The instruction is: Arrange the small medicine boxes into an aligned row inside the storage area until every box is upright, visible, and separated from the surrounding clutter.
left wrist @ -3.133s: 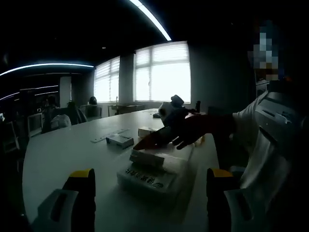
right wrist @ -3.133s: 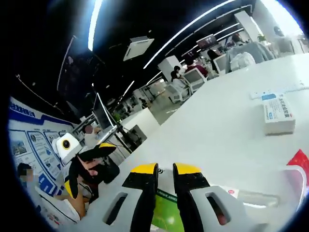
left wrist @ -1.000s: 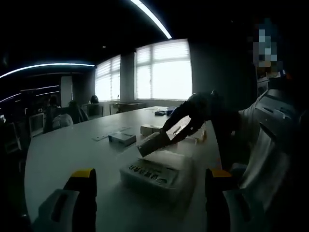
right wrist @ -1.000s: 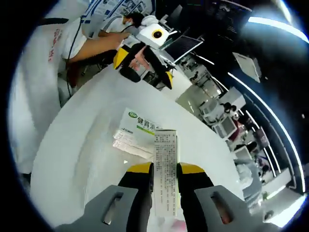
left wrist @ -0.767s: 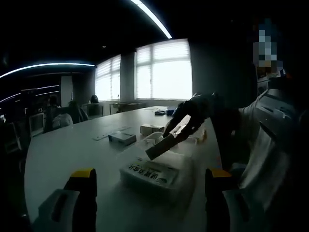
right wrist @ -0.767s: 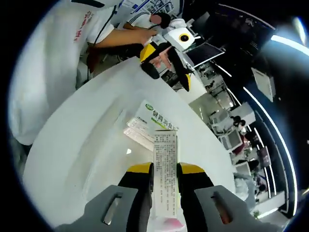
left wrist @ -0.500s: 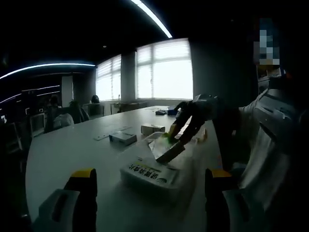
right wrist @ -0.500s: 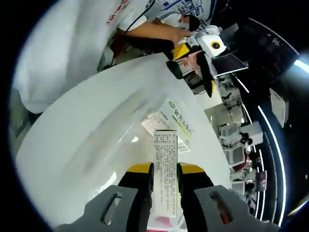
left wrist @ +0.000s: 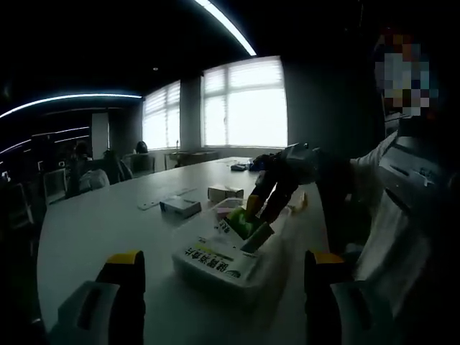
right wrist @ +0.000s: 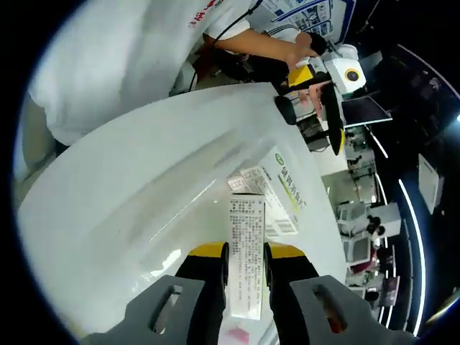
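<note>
1. Right gripper (right wrist: 244, 267), yellow-tipped jaws, is clamping a narrow white medicine box with printed text (right wrist: 246, 255) between its pads, long side running along the jaws.
2. In the left gripper view the right gripper (left wrist: 262, 215) is reaching down with that box (left wrist: 256, 236) tilted, over the near end of a clear plastic storage tray (left wrist: 277, 248) on the white table (left wrist: 108, 230).
3. Left gripper (left wrist: 219, 277) is hanging near the table edge, jaws spread wide, gripping nothing.
4. A flat white box with a green logo and dark lettering (left wrist: 210, 259) is lying on its face at the near end of the tray; in the right gripper view it (right wrist: 279, 188) is showing just past the held box, lying flat, not upright.
5. Further off on the table: a small white-and-blue box (left wrist: 180, 207) lying flat left of the tray, a small pale box (left wrist: 225, 192) beyond it, both outside the tray. Something pink (left wrist: 226, 213) is sitting near the tray's far end, too dim to identify.
6. Progress, judging: early. No box is standing upright in a row; one is being placed, one flat in the tray needs standing up, two outside need bringing in.
7. Next likely step: set the held box upright inside the tray, then release.
</note>
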A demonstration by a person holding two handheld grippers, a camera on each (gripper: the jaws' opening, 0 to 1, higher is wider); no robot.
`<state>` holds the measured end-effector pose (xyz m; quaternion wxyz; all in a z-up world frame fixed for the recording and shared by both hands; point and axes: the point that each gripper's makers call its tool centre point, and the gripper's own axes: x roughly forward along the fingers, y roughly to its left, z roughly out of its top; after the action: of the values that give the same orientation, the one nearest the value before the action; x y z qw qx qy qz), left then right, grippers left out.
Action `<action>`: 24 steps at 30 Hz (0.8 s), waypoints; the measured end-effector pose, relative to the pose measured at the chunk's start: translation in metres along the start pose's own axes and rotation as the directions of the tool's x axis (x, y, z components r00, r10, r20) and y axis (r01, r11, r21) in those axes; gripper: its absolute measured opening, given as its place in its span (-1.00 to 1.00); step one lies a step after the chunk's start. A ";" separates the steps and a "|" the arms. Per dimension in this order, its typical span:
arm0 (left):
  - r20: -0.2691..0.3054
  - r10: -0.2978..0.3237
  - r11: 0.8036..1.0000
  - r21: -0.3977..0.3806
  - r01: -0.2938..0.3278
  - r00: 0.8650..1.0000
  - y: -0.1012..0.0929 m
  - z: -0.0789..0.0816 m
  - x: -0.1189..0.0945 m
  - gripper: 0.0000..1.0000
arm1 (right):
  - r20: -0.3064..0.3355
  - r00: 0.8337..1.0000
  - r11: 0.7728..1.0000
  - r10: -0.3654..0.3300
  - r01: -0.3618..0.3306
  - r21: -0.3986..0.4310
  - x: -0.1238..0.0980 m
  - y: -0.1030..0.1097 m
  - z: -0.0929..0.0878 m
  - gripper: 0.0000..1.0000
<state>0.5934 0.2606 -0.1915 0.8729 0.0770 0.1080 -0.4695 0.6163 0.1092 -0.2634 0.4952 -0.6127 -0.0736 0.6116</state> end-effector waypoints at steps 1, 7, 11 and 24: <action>0.002 0.001 1.000 -0.003 -0.001 1.000 -0.001 0.000 -0.001 0.83 | -0.003 1.000 1.000 0.008 -0.008 -0.016 0.001 0.002 0.000 -0.62; -0.006 0.006 1.000 -0.004 -0.006 1.000 -0.002 -0.004 -0.003 0.83 | -0.017 0.999 0.997 0.041 -0.040 0.063 0.001 0.009 -0.004 -0.58; -0.010 0.003 1.000 0.000 -0.003 1.000 -0.003 -0.004 -0.001 0.83 | -0.017 0.998 0.987 0.068 -0.065 0.149 -0.005 0.017 -0.005 -0.50; 0.009 0.009 1.000 0.013 -0.009 1.000 -0.006 0.003 0.003 0.82 | -0.048 0.998 0.966 0.046 -0.032 0.257 -0.031 0.008 -0.017 -0.60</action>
<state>0.5904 0.2547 -0.1895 0.8749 0.0810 0.1006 -0.4667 0.6185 0.0754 -0.2517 0.5600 -0.5610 0.0315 0.6088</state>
